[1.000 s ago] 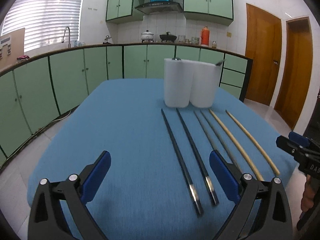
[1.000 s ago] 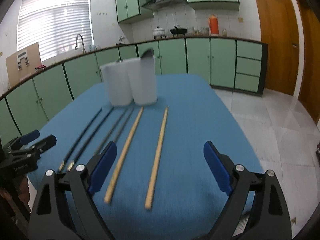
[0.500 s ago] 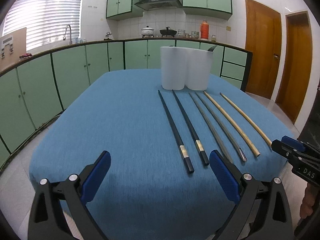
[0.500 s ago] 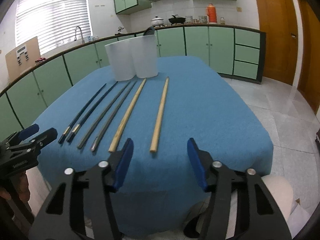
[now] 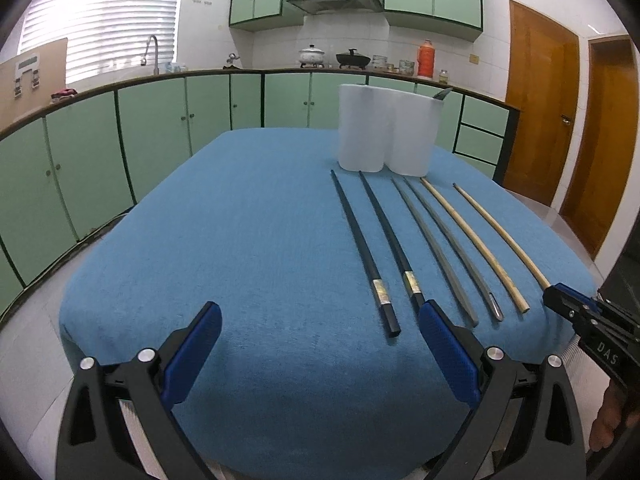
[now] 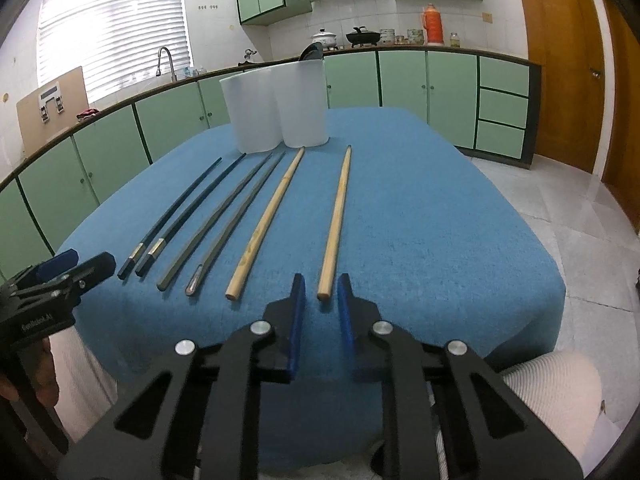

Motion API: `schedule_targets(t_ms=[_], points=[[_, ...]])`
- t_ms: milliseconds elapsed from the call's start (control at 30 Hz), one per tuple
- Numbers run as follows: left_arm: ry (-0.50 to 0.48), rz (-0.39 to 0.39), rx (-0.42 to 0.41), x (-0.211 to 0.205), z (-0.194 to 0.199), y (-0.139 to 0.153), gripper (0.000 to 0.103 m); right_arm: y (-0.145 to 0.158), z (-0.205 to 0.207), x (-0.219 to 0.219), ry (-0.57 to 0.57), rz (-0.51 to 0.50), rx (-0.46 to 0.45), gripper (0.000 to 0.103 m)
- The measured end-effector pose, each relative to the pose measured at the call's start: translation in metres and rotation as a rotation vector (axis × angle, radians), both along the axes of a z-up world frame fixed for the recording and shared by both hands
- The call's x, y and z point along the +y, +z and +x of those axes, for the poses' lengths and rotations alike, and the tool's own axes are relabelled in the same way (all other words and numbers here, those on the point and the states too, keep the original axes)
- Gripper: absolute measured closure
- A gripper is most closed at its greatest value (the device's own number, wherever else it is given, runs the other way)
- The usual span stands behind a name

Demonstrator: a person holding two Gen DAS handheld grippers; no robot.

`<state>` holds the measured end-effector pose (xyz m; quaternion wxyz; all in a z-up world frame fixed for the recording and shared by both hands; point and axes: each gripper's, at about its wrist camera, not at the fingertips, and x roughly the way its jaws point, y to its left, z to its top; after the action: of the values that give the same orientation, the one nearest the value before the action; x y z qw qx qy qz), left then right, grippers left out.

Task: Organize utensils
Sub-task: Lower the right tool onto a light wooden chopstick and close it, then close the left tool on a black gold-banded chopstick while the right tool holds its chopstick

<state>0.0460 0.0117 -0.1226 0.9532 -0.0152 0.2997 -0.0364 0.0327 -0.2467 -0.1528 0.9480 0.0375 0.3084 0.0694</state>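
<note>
1. Now the right gripper (image 6: 319,294) sits low in the centre of the right wrist view, its jaws closing to a narrow gap. The butt of the rightmost wooden chopstick (image 6: 335,222) lies just ahead of that gap, and the pads do not press on it, so nothing is grasped.
2. The left gripper (image 5: 320,326) fills the bottom of the left wrist view with its jaws spread wide and nothing between them. Its right fingertip covers the near end of the second black chopstick (image 5: 390,240).
3. Six chopsticks lie side by side on the blue tablecloth (image 5: 248,240): two black ones (image 6: 176,210), two grey ones (image 6: 230,214), and two wooden, the other wooden chopstick (image 6: 266,222) just left of the rightmost.
4. Their tips point toward the white two-compartment holder (image 6: 276,106) in the upper centre, which stands upright; a dark utensil (image 6: 311,53) sticks out of its right compartment.
5. Nothing lies between the right gripper and the wooden chopstick.
6. Compared with a second ago, the right gripper's jaws have gone from wide apart to nearly together, and the chopstick ends now appear further up both frames.
</note>
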Motion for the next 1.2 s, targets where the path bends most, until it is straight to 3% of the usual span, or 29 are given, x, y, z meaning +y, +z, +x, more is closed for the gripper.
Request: schedule_targets(t_ms=[433, 567, 700, 833, 1000, 1200], points=[[-0.022, 0.006, 0.017, -0.007, 0.006, -0.001, 0.008, -0.001, 0.002, -0.004, -0.011, -0.016, -0.005, 0.095], [-0.048, 0.020, 0.044, -0.012, 0.009, -0.006, 0.029, -0.001, 0.002, -0.006, -0.009, -0.009, -0.005, 0.095], [-0.065, 0.038, 0.039, -0.017, 0.008, -0.007, 0.043, -0.002, 0.003, -0.007, -0.007, -0.006, -0.005, 0.095], [-0.082, 0.025, 0.040, -0.020, 0.007, -0.007, 0.051, -0.002, 0.003, -0.009, -0.007, 0.001, -0.006, 0.095], [-0.103, 0.002, 0.046, -0.025, 0.007, -0.008, 0.074, -0.003, 0.002, -0.010, -0.005, 0.005, -0.007, 0.095], [-0.114, -0.018, 0.050, -0.027, 0.003, -0.009, 0.089, -0.003, 0.003, -0.010, -0.009, 0.014, -0.012, 0.095]])
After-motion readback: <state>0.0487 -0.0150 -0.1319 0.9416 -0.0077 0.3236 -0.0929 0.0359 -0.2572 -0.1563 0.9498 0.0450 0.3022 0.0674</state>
